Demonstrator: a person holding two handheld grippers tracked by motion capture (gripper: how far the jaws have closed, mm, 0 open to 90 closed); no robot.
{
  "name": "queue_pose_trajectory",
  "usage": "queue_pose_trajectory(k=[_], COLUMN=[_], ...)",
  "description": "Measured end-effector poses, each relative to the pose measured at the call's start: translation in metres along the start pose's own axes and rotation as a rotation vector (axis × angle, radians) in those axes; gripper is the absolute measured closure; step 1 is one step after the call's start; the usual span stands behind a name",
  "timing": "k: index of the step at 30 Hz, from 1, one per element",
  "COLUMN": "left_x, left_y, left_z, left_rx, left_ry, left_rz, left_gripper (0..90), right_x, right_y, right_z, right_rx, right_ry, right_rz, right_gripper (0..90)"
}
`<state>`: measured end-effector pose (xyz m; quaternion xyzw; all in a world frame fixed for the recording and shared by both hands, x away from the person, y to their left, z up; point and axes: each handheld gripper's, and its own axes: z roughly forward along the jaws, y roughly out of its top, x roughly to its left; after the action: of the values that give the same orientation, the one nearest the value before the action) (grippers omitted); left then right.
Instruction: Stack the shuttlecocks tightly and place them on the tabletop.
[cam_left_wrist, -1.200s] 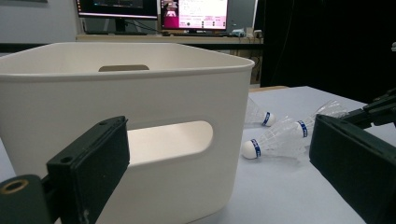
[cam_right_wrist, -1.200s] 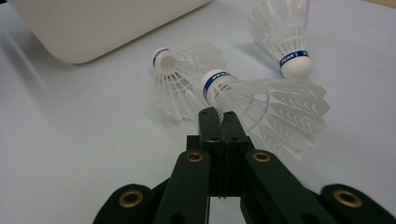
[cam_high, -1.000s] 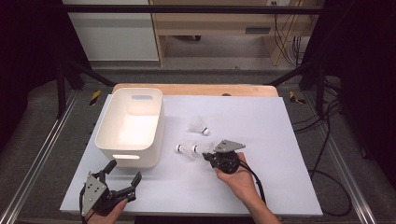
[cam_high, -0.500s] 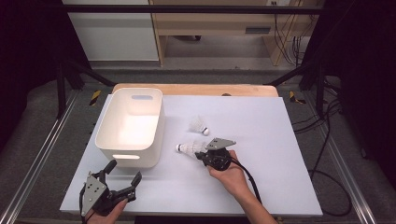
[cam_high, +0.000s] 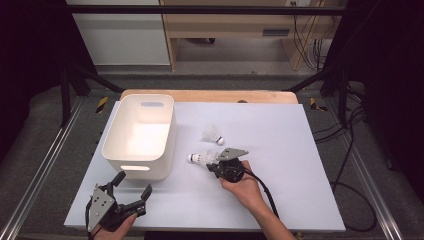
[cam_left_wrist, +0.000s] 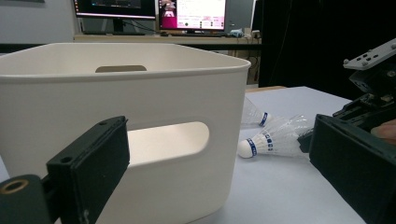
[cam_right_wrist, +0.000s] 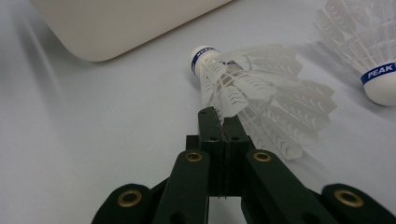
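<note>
In the high view we saw the right gripper (cam_high: 216, 164) low and centre in the frame, its hand (cam_high: 244, 186) coming up from the bottom edge with the forearm angled toward the upper left, the jaws pressed together on the feather skirt of a shuttlecock (cam_high: 201, 158) whose cork pointed left toward the white bin (cam_high: 112, 154). A second shuttlecock (cam_high: 213, 134) lay apart from it, a little higher in the frame, on the white table sheet (cam_high: 280, 150). The left gripper (cam_high: 133, 189) sat at the lower left, held level near the table's near edge, its jaws spread wide with nothing between them, aimed at the bin's near wall. In the left gripper view we found that bin (cam_left_wrist: 140, 93) filling the left and centre, one black jaw at lower left and the other at the right edge, well apart; both shuttlecocks showed right of centre, the held one (cam_left_wrist: 273, 142) nearer and the other (cam_left_wrist: 258, 116) behind it. In the right gripper view the jaws rose from the bottom centre, fully closed and pinching the feathers of the held shuttlecock (cam_right_wrist: 252, 88), its cork toward the upper centre, just off the bin's rounded corner (cam_right_wrist: 116, 28); the second shuttlecock (cam_right_wrist: 369, 65) lay at the upper right.
</note>
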<state>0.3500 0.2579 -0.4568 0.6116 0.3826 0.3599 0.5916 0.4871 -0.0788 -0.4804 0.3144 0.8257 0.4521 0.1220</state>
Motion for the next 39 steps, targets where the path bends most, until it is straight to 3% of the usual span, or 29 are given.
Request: queue_pose_trajectory(k=[6,18,25,32,39], left_x=[0.0,0.0,0.0,0.002,0.011], left_y=[0.0,0.0,0.0,0.0,0.0], left_z=[0.0,0.0,0.0,0.0,-0.002], left_rx=[0.0,0.0,0.003,-0.001,-0.007], left_ry=[0.0,0.0,0.001,0.002,0.019], left_rz=[0.0,-0.001,-0.002,-0.006,-0.017], left_gripper=[5.1,5.1,5.1,5.0,4.9], right_x=[0.001,0.007,0.008,0.003,-0.006], right_y=[-0.001,0.0,0.003,0.015,0.034], right_z=[0.001,-0.013,-0.027,-0.04,-0.04], right_rx=[0.009,0.066,0.074,0.074,0.076], right_ry=[-0.013,-0.053,-0.061,-0.079,-0.094], right_rz=[-0.009,-0.032,-0.039,-0.038,-0.034], right_gripper=[84.9,52.6,42.6,32.1,21.1])
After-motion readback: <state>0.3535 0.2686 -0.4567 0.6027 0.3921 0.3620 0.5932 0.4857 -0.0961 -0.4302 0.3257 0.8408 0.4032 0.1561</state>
